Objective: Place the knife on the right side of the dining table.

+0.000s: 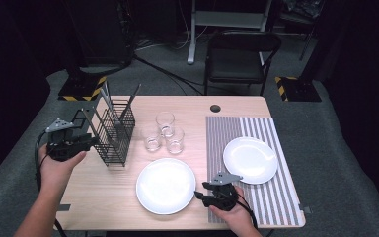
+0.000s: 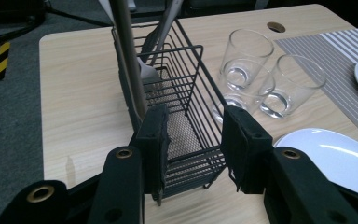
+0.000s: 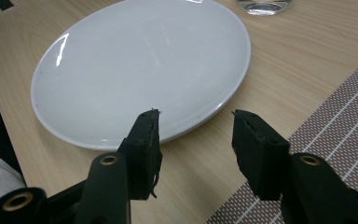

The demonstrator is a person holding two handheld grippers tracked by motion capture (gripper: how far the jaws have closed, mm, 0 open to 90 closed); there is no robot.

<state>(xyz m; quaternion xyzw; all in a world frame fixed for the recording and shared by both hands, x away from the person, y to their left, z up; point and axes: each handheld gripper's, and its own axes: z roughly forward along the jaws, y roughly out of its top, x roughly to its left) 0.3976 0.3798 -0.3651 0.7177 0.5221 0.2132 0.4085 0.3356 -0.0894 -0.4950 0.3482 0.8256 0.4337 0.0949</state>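
left gripper [image 2: 193, 140]: jaws open astride rack [image 2: 177, 100] end, to steady it | right gripper [image 3: 196, 140]: jaws open at plate [image 3: 135, 60] rim, to lift it

You've got two white plates on the surface: one [image 1: 166, 185] on the bare wood near you, one [image 1: 250, 159] on the striped mat [image 1: 276, 197], and that's the single mat out here. Three clear glasses [image 1: 165, 132] sit in a tight cluster behind the nearer plate. One black wire basket [image 1: 116, 131] stands at your left, with what look like three long utensils [image 1: 109, 109] leaning up out of it, though their lower ends blur together. You're holding two tools, the left tool [image 1: 91, 143] and the right tool [image 1: 200, 194]. One dark chair [image 1: 239, 57] stands past the far edge.
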